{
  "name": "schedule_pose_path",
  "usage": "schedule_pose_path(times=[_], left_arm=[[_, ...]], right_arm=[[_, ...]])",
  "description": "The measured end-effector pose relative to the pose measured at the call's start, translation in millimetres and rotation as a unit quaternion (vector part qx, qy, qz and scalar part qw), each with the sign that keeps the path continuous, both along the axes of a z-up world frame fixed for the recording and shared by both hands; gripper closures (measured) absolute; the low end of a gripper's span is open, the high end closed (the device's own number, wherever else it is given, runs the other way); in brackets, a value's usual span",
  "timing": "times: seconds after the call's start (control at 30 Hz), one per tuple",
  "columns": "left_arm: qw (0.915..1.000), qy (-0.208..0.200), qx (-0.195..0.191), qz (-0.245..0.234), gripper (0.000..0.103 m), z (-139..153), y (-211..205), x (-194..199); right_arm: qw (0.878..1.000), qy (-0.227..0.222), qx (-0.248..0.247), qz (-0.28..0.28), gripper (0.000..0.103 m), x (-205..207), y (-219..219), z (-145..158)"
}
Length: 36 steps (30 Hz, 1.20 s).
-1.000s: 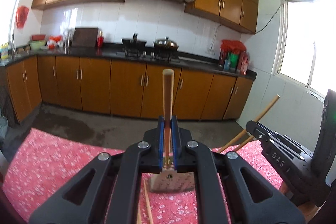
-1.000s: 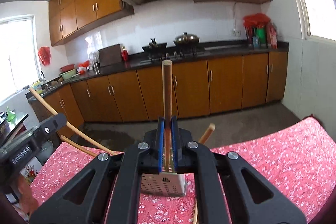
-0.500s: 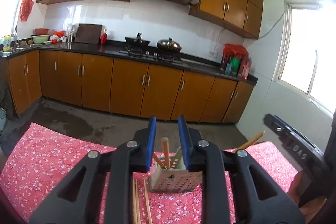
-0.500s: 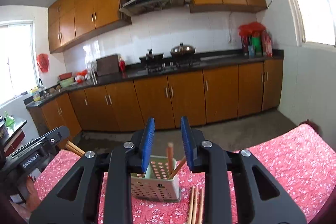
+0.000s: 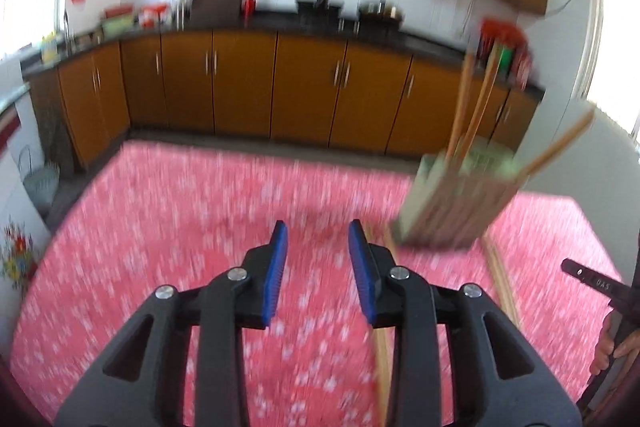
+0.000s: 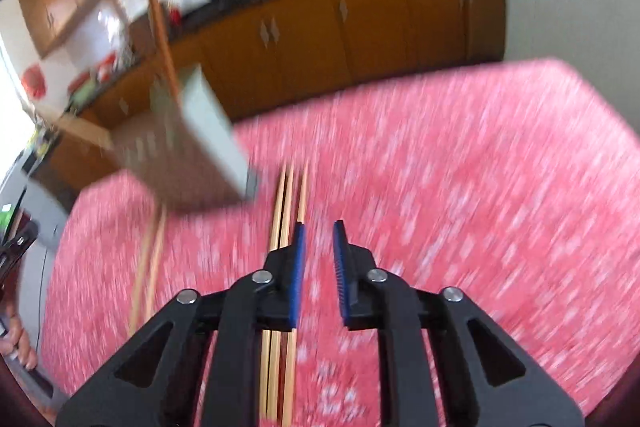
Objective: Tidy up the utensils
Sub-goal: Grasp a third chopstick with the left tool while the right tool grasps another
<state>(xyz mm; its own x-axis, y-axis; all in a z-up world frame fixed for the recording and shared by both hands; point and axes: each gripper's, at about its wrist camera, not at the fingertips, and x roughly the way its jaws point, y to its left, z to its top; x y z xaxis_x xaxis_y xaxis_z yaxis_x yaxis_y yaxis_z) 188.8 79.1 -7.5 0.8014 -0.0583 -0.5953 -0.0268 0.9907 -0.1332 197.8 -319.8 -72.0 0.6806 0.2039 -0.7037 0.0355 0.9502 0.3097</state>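
A pale green perforated utensil holder (image 5: pixel 452 203) stands on the red floral tablecloth (image 5: pixel 180 227) and holds several wooden chopsticks (image 5: pixel 476 107). It also shows in the right wrist view (image 6: pixel 188 155), blurred. My left gripper (image 5: pixel 318 243) is open and empty, left of the holder. A loose chopstick (image 5: pixel 382 347) lies under its right finger; more chopsticks (image 5: pixel 500 275) lie right of the holder. My right gripper (image 6: pixel 320 239) is open and empty, just right of several loose chopsticks (image 6: pixel 286 195) on the cloth. Two more chopsticks (image 6: pixel 148 259) lie further left.
Wooden kitchen cabinets (image 5: pixel 240 87) and a dark counter with pots run behind the table. The other hand-held gripper shows at the right edge in the left wrist view (image 5: pixel 600 283). Both views are motion-blurred.
Both grippers let go of the chopsticks they held over the holder, opened, and swung down and apart toward the tablecloth. The released chopsticks now stand in the holder.
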Motion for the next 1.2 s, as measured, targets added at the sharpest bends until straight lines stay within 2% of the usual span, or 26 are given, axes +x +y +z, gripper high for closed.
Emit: schedule_pose_path(times=[0.07,0.13,0.27,0.33,0.4,0.47,0.57,0.8,0.97,1.03,1.2], left_arm=[[0.9995,0.029,-0.008,-0.012,0.077,-20.6,-1.7,0.1],[0.9979,0.054,-0.021,-0.029,0.077,-39.1,-5.1,-0.1],[0.9955,0.074,-0.028,-0.053,0.078,-60.8,-14.8,-4.6],[0.9943,0.081,-0.027,-0.063,0.079,-69.7,-26.0,-6.7],[0.9928,0.092,-0.026,-0.073,0.083,-73.5,-34.0,-5.3],[0.9911,0.102,-0.028,-0.08,0.088,-80.2,-40.5,-4.4],[0.9893,0.112,-0.025,-0.09,0.091,-87.9,-49.6,-4.4],[0.9867,0.129,-0.004,-0.099,0.094,-98.4,-64.0,-4.4],[0.9881,0.121,0.027,-0.091,0.094,-98.3,-69.5,-5.8],[0.9869,0.134,0.026,-0.087,0.094,-102.4,-67.3,-4.0],[0.9877,0.129,0.032,-0.083,0.094,-106.5,-68.1,-3.4]], right_arm=[[1.0,0.023,-0.002,0.021,0.089,-3.3,12.7,-22.0],[0.999,0.034,-0.006,0.035,0.089,-4.3,21.5,-33.9],[0.997,0.052,-0.03,0.048,0.089,-3.2,40.8,-49.2],[0.997,0.044,-0.046,0.049,0.095,-5.1,45.3,-49.3],[0.996,0.039,-0.07,0.034,0.096,-3.6,43.6,-48.9],[0.997,0.039,-0.067,0.016,0.096,-2.2,35.6,-51.4],[0.997,0.04,-0.058,0.008,0.096,-1.1,27.4,-51.8],[0.997,0.033,-0.067,0.012,0.096,-6.6,27.2,-51.3],[0.997,0.03,-0.07,0.014,0.096,-7.4,29.3,-51.4],[0.997,0.028,-0.075,0.015,0.096,-9.2,30.3,-51.2],[0.996,0.029,-0.079,0.021,0.095,-14.3,30.6,-51.1]])
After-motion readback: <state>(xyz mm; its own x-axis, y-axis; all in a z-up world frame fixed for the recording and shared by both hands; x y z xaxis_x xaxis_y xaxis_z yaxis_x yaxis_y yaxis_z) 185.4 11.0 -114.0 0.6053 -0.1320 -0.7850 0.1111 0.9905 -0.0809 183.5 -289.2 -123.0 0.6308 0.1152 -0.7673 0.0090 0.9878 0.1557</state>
